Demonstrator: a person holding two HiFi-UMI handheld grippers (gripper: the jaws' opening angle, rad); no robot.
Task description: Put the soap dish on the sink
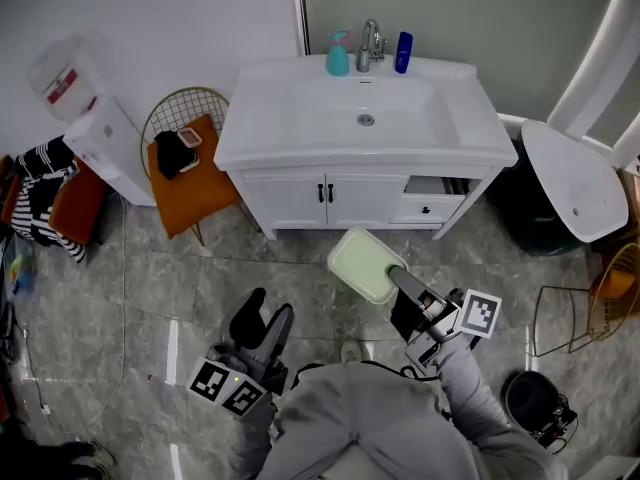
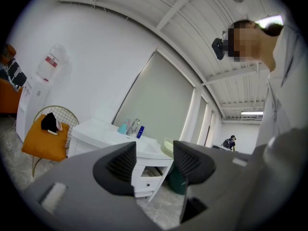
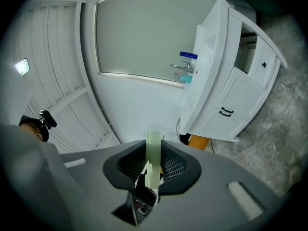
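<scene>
My right gripper (image 1: 398, 280) is shut on the rim of a pale green soap dish (image 1: 364, 264), which hangs above the floor in front of the white sink cabinet (image 1: 345, 196). In the right gripper view the soap dish (image 3: 153, 153) shows edge-on between the pads. The white sink (image 1: 365, 118) lies ahead, with a tap (image 1: 370, 44) at its back. My left gripper (image 1: 269, 320) is open and empty, low at the left. In the left gripper view the jaws stand apart, with the sink (image 2: 120, 137) beyond them.
A teal soap dispenser (image 1: 338, 56) and a blue bottle (image 1: 403, 52) stand by the tap. One cabinet drawer (image 1: 434, 192) is pulled open. An orange chair (image 1: 190, 173) stands left of the cabinet, a water dispenser (image 1: 95, 128) further left, a toilet (image 1: 570, 173) at the right.
</scene>
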